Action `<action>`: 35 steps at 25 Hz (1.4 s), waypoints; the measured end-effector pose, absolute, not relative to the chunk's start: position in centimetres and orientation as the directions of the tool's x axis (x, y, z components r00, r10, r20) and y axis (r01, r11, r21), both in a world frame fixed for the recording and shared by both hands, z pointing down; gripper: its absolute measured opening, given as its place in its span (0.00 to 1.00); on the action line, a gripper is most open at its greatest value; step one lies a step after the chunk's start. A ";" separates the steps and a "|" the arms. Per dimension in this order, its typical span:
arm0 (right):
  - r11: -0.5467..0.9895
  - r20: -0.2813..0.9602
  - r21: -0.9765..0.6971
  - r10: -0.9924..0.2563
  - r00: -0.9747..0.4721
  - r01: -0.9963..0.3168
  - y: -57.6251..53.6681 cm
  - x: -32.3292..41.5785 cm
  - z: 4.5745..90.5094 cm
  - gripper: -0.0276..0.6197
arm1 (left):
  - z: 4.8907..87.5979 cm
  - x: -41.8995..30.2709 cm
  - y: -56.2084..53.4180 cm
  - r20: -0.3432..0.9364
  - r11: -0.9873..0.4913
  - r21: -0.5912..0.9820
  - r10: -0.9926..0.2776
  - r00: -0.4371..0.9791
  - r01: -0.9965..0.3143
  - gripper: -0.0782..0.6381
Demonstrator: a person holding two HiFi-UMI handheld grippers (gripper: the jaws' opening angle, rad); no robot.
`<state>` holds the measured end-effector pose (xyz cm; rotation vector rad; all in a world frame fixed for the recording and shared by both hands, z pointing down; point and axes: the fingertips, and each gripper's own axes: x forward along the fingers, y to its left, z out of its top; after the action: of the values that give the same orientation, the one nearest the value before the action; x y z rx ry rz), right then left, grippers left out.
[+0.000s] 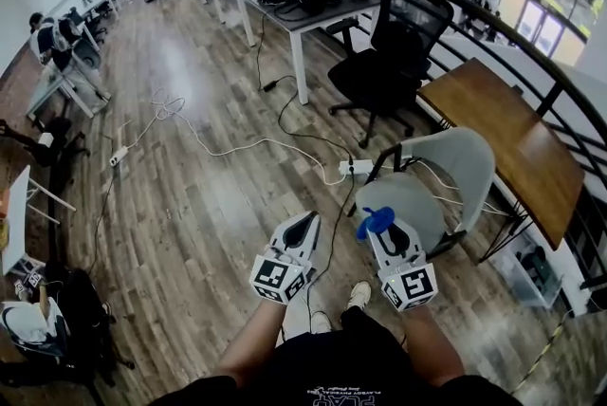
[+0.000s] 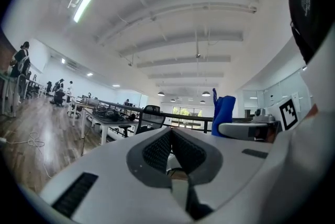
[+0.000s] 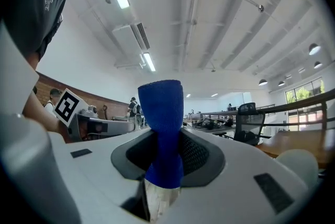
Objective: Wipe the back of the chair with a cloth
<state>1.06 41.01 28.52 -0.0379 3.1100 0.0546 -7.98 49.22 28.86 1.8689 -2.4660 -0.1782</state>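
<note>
Head view shows the right gripper [image 1: 384,231] clenched on a blue cloth [image 1: 373,223], its free end sticking out ready to rub the grey chair [image 1: 457,162] close ahead, while the left gripper [image 1: 306,222] hangs alongside, jaws closed on nothing.

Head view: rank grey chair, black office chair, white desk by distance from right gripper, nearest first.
1. Grey chair, just ahead of the right gripper.
2. Black office chair, farther ahead.
3. White desk, farthest, ahead-left.
</note>
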 end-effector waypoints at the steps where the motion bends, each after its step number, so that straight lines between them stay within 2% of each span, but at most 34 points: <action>1: 0.999 -0.033 0.037 -0.022 -0.999 -0.023 40.4 0.8 28.5 0.23 | 28.7 -8.0 48.5 -0.032 0.267 0.112 -0.962 -0.272 -0.957 0.12; 8: 0.999 -0.059 0.035 -0.015 -0.998 -0.017 35.3 -1.3 28.8 0.23 | 28.6 -8.2 42.3 -0.017 0.238 0.096 -0.970 -0.241 -0.966 0.12; 13: 1.000 -0.071 0.019 0.024 -0.997 0.023 31.4 -2.8 28.6 0.23 | 29.4 -8.1 36.9 0.064 0.225 -0.020 -0.972 -0.226 -0.974 0.12; 20: 0.999 -0.106 -0.001 0.034 -0.994 0.034 27.7 -2.9 28.4 0.23 | 29.2 -7.8 32.9 0.090 0.206 -0.012 -0.974 -0.206 -0.979 0.12; 25: 1.000 -0.121 -0.011 0.003 -0.993 0.005 25.9 -3.4 28.5 0.23 | 28.6 -8.1 30.7 0.058 0.164 -0.037 -0.984 -0.166 -0.986 0.12; 30: 0.999 -0.112 -0.005 -0.040 -0.993 -0.040 24.3 -4.5 28.9 0.23 | 29.9 -10.2 29.0 0.102 0.160 -0.015 -0.982 -0.161 -0.987 0.12; 35: 0.998 -0.112 -0.003 -0.069 -0.991 -0.069 23.3 -8.0 28.6 0.23 | 29.8 -13.3 26.9 0.069 0.120 -0.002 -0.990 -0.120 -0.993 0.12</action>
<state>-8.01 23.28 28.56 -0.1054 3.0275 0.0014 -13.29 26.85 29.82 2.0501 -2.3125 0.0737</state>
